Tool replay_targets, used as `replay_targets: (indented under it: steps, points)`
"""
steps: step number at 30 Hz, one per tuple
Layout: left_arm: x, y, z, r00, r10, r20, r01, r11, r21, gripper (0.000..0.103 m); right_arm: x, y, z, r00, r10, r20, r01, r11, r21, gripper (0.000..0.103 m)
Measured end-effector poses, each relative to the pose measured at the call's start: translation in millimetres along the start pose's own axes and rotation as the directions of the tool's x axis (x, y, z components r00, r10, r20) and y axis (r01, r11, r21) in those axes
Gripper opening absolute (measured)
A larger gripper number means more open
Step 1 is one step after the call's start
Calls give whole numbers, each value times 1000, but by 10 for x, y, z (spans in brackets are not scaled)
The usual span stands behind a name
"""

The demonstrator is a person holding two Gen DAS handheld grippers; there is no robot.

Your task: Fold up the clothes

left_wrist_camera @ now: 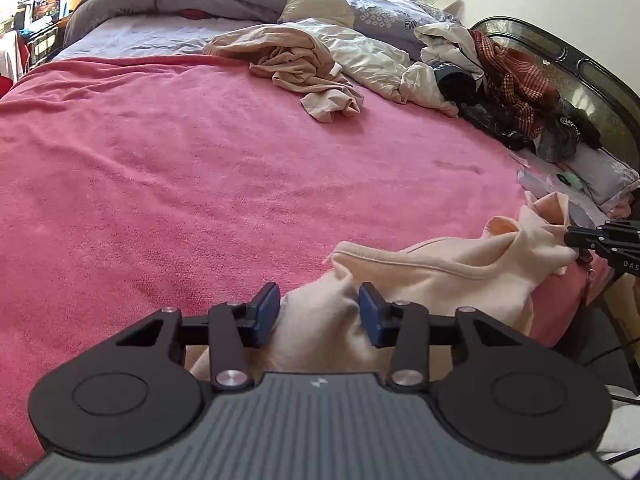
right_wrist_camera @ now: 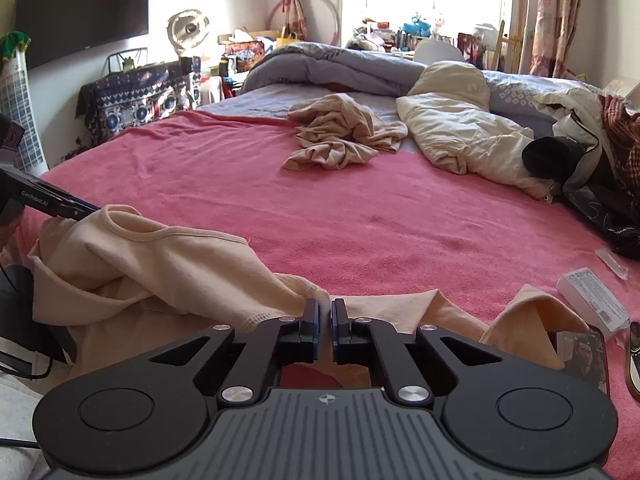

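A peach garment (left_wrist_camera: 420,280) is shown draped over the near edge of a bed covered by a pink blanket (left_wrist_camera: 200,160), its bulk bunched toward the near right in the left wrist view and toward the near left in the right wrist view. The left gripper (left_wrist_camera: 319,312) is seen with its jaws standing apart; a fold of the peach garment lies between the blue pads (left_wrist_camera: 267,312), but whether the pads press on it cannot be told. The right gripper (right_wrist_camera: 324,326) is shown clenched, its jaws nearly together, with a hem of the garment (right_wrist_camera: 160,264) pinched between them. In the left wrist view the right gripper's tips (left_wrist_camera: 576,238) are seen at the far right, touching the garment's raised edge. Farther across the blanket a crumpled tan garment (right_wrist_camera: 340,136) and a cream quilt (right_wrist_camera: 460,132) lie side by side, with a grey duvet (right_wrist_camera: 340,66) beyond them. A heap of dark and plaid clothes (left_wrist_camera: 516,80) is shown at the far right, against the headboard (left_wrist_camera: 580,68). A small white box (right_wrist_camera: 592,300) rests on the blanket at the near right.
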State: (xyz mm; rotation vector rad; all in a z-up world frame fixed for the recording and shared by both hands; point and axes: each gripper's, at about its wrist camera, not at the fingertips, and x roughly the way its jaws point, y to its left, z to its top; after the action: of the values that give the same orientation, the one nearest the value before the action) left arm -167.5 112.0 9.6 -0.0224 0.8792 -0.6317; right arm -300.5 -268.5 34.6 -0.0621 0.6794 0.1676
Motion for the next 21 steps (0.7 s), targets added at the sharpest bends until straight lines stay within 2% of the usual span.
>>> replay_targets:
  steps: [4,6,9,10,14,18,21]
  points:
    - [65,-12,31,998,49,-30,-49,999,17,58,-5,-15,38,1000,27,14,-27,1000,1,9]
    - [102,-16,57,996,74,-45,-73,997,26,70,-22,-19,73,999,46,25,-46,999,-5,9]
    - [115,28,106,993,103,-55,-102,995,13,80,-54,-17,140,997,68,41,-68,997,-21,12]
    - [105,52,116,993,103,-54,-103,995,4,80,-65,-16,162,996,76,46,-75,997,-26,18]
    - [105,91,73,994,84,-65,-85,996,-13,80,6,-79,322,985,159,64,-159,987,3,53]
    - [72,50,12,995,88,-56,-88,996,-8,79,456,-68,526,967,256,-10,-255,965,65,58]
    - [27,48,-24,996,82,-47,-83,996,-15,79,920,38,564,932,338,-130,-324,938,122,62]
